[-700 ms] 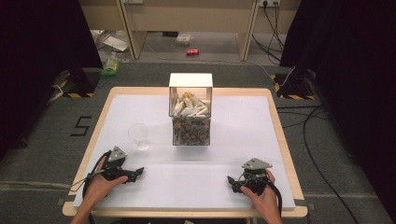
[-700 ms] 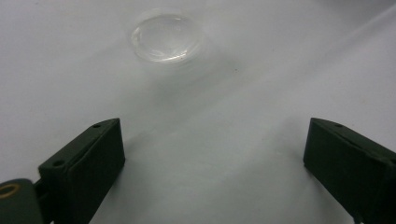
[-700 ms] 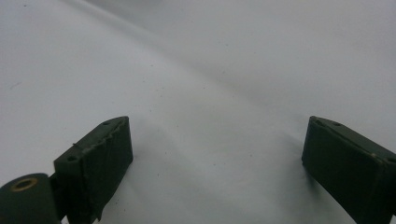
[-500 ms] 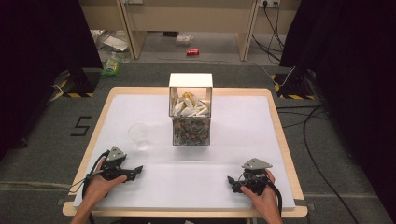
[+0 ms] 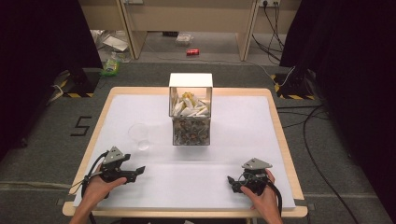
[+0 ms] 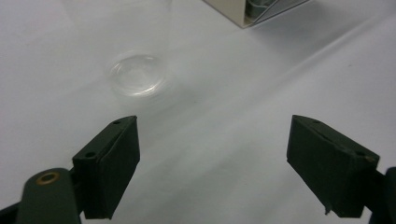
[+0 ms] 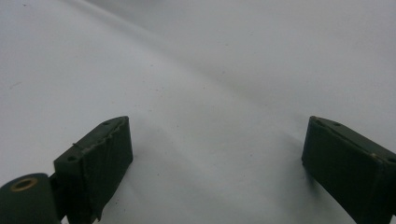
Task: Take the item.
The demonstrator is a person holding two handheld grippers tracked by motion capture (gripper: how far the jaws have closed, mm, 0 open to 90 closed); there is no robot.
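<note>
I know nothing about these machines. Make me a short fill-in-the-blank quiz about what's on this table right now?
1. The clear plastic cup stands nearest the ____ tongs.
2. The jaws of the right tongs stand ____, with nothing between them.
3. The clear box in the middle of the table has a ____ lid.
4. The cup stands to the ____ of the box in the high view.

Missing words: left; open; white; left
</note>
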